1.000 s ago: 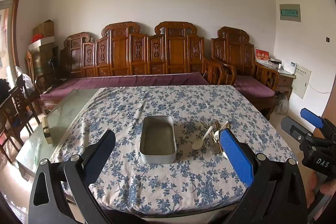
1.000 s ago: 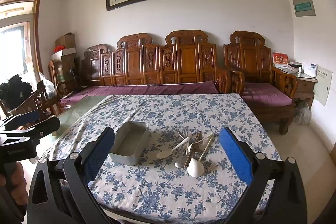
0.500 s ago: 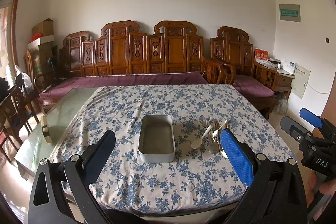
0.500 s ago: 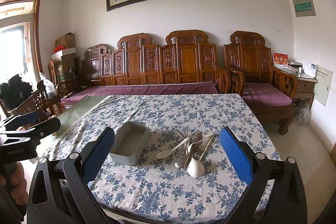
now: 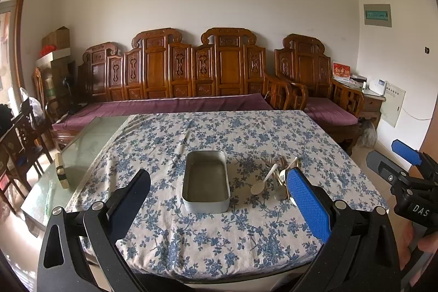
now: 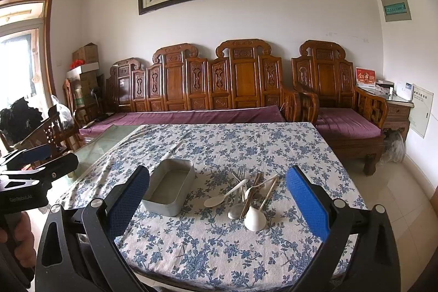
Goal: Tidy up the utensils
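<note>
An empty grey metal tray (image 5: 205, 184) (image 6: 169, 189) sits on the flowered tablecloth. To its right lies a heap of utensils (image 6: 247, 194) (image 5: 276, 177): white spoons, a metal fork, a metal spoon and chopsticks. My left gripper (image 5: 219, 205) hovers open before the table's near edge, in line with the tray, holding nothing. My right gripper (image 6: 217, 203) is open too, facing the heap from the near edge, with nothing in it. Each gripper shows at the edge of the other's view, held by a hand.
The table (image 6: 224, 262) carries a blue-flowered cloth; its left part is bare glass (image 5: 82, 149) with a small block (image 5: 60, 168) on it. A carved wooden sofa (image 5: 191, 78) with purple cushions stands behind, and wooden chairs (image 5: 16, 147) stand at the left.
The left wrist view has shifted slightly, with the tray and utensils a little higher in the frame. The right gripper has not visibly moved. Both stay open.
</note>
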